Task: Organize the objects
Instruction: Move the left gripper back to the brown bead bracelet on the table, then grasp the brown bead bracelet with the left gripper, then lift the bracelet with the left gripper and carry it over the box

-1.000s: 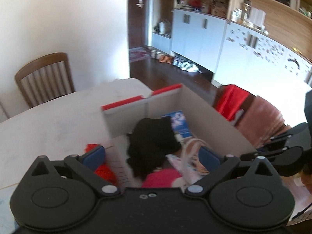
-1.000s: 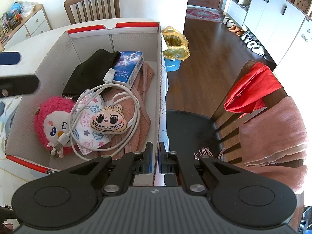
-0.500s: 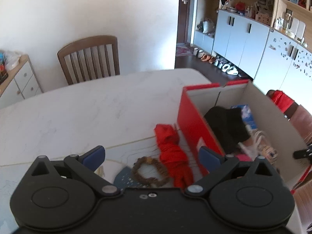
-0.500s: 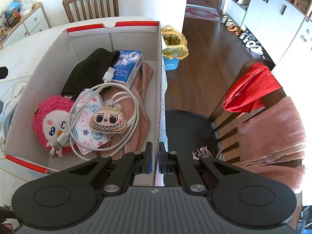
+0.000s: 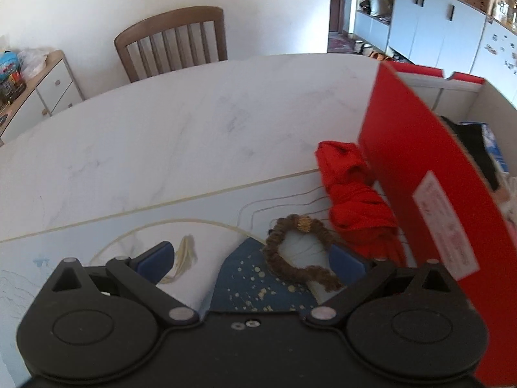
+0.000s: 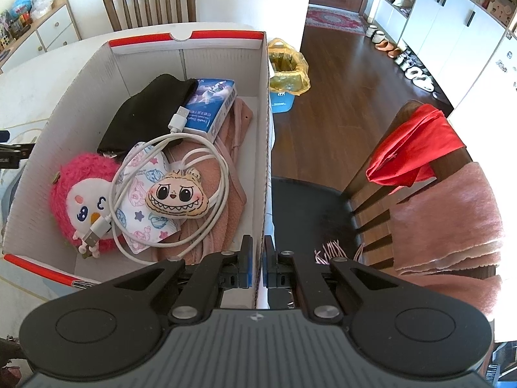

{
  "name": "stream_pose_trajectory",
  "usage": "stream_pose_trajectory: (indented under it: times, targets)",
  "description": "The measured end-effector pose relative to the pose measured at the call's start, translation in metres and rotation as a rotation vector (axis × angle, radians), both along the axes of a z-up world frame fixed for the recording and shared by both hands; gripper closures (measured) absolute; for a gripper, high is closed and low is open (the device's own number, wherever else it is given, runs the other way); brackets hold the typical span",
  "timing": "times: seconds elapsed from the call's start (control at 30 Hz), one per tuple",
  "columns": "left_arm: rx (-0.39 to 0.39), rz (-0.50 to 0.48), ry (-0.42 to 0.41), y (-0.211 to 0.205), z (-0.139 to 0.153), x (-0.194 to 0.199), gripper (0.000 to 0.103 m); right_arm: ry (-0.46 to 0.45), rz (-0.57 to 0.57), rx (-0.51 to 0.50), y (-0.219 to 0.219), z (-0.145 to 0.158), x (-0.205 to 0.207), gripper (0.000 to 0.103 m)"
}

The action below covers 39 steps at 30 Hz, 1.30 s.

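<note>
A brown beaded bracelet with one gold bead (image 5: 299,252) lies on the pale printed table mat (image 5: 97,252), low centre of my left view, just beside a crumpled red cloth (image 5: 355,194) that rests against the red outer wall of the open cardboard box (image 5: 429,187). My left gripper (image 5: 250,260) hangs above the bracelet, fingers spread wide, nothing between them. In my right view the box fills the left half — a pink plush penguin (image 6: 80,200), white USB cable (image 6: 181,148), black pouch (image 6: 145,113) and blue carton (image 6: 210,106) inside. My right gripper (image 6: 257,262) pinches the box's right wall (image 6: 263,148) at lower centre.
</note>
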<state>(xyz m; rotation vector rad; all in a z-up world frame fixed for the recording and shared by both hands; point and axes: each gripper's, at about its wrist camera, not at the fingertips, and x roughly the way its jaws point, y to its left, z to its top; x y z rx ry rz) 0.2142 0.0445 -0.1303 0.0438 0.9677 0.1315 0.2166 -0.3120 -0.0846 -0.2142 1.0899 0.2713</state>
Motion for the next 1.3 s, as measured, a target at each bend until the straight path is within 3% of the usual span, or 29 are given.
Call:
stream_pose_trajectory:
  times: [0.17,0.47,0.67,0.8,1.0,1.3]
  targets:
    - [-0.011,0.027,0.024,0.005,-0.011,0.009,0.007,0.007,-0.004,-0.007,0.001,-0.003,0.001,0.098]
    - [-0.064,0.031,0.039,0.007,-0.017,0.017,0.031,0.018,-0.007,-0.012,0.002,-0.005,0.001,0.098]
    - [-0.089,-0.008,0.028,0.0,-0.013,0.014,0.064,0.021,-0.009,-0.011,0.002,-0.005,0.001,0.098]
    - [-0.09,-0.037,0.024,-0.004,-0.011,0.012,0.093,0.02,-0.008,-0.011,0.002,-0.005,0.001,0.098]
    - [-0.087,-0.037,0.035,-0.004,-0.008,0.007,0.097,0.019,-0.008,-0.009,0.002,-0.006,0.002,0.098]
    - [-0.14,-0.024,-0.027,0.003,0.025,-0.017,0.097,0.01,-0.012,0.005,0.002,-0.003,0.002,0.098]
